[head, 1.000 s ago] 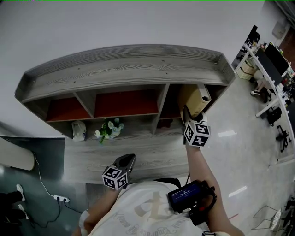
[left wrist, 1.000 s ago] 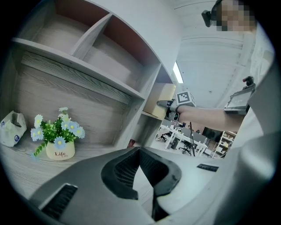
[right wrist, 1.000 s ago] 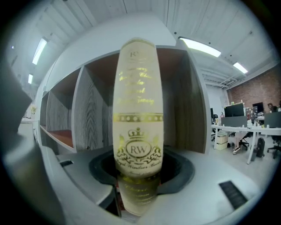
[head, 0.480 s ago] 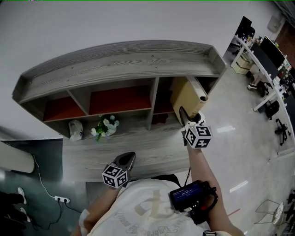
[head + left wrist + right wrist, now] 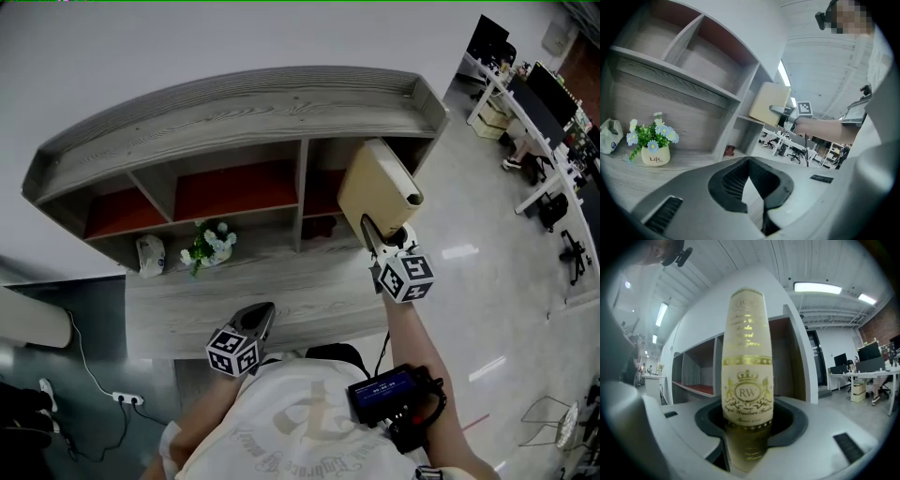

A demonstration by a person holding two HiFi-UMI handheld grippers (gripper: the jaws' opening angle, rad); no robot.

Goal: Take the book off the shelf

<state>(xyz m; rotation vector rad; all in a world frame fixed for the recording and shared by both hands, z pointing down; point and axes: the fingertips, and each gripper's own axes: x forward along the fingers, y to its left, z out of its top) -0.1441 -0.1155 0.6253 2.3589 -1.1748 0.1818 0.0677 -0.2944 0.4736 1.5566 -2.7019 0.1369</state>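
one grey wood-grain shelf (image 5: 253, 103) against a white wall (image 5: 187, 37), office desks (image 5: 548, 141) beyond.

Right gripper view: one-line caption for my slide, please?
Right gripper jaws clamp the cream book by its gold-crested spine, the open-fronted shelf behind it.

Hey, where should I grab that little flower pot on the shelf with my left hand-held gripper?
Grip the flower pot by its pale body, below the flowers, coming in level from the open front of the shelf. It stands upright, blooms cover its top, and a board runs overhead. The left hand-held gripper is shut; open it first.
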